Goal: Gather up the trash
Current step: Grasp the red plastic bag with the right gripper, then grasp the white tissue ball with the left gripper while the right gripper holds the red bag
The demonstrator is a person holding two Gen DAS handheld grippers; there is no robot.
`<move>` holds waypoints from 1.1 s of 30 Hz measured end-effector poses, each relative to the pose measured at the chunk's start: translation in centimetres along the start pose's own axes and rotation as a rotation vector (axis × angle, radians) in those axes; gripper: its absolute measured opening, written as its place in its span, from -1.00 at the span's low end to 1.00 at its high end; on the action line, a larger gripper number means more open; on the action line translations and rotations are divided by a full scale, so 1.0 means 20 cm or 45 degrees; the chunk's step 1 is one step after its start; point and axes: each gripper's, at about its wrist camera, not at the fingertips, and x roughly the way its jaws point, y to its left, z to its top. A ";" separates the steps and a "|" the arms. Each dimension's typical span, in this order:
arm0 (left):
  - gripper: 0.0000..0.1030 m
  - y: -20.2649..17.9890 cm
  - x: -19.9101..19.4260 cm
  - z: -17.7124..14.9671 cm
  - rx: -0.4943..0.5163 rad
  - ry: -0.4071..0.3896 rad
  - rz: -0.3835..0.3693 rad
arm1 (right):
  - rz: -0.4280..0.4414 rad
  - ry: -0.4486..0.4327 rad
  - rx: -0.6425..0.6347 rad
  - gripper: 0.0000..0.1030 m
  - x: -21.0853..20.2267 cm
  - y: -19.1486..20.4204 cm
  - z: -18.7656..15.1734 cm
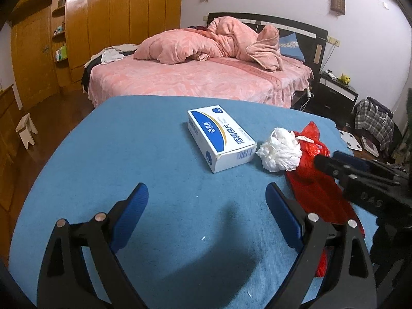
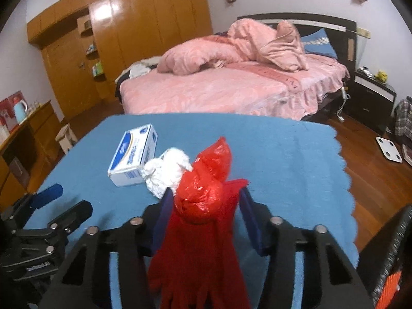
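A red plastic bag [image 2: 206, 180] lies on the blue-covered table [image 2: 283, 159], also in the left wrist view [image 1: 312, 152]. A crumpled white tissue wad [image 1: 279, 152] rests against its far end, also in the right wrist view [image 2: 167, 173]. A white and blue box [image 1: 222, 141] sits just left of the wad, also in the right wrist view [image 2: 135, 155]. My right gripper [image 2: 204, 195] straddles the bag with its jaws partly closed around it; it shows in the left wrist view [image 1: 337, 159]. My left gripper [image 1: 207, 197] is open and empty, nearer than the box.
A bed with pink bedding [image 1: 200, 77] stands beyond the table. A wooden wardrobe [image 1: 103, 13] lines the left wall. A small stool [image 1: 25, 131] stands on the floor at left. A black nightstand [image 1: 337, 95] and a scale [image 2: 388, 149] are at right.
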 end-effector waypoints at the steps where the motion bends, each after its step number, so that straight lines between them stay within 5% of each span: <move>1: 0.74 0.00 0.00 0.00 -0.004 0.003 -0.001 | 0.004 0.013 0.000 -0.11 0.01 0.00 0.00; 5: 0.74 0.00 0.02 0.00 -0.010 0.010 -0.003 | 0.041 0.066 0.005 -0.12 0.06 0.00 0.00; 8: 0.74 0.00 0.03 -0.01 -0.007 0.023 -0.002 | 0.081 0.096 0.004 -0.33 0.08 0.00 -0.01; 15: 0.64 -0.03 0.02 0.00 -0.009 0.004 -0.026 | 0.115 -0.010 0.049 -0.37 -0.03 -0.04 0.01; 25: 0.46 -0.29 0.08 0.05 0.042 -0.020 -0.161 | -0.122 -0.065 0.164 -0.37 -0.08 -0.31 0.02; 33: 0.28 -0.41 0.22 0.12 0.047 0.029 -0.201 | -0.134 -0.039 0.222 -0.37 -0.06 -0.42 0.00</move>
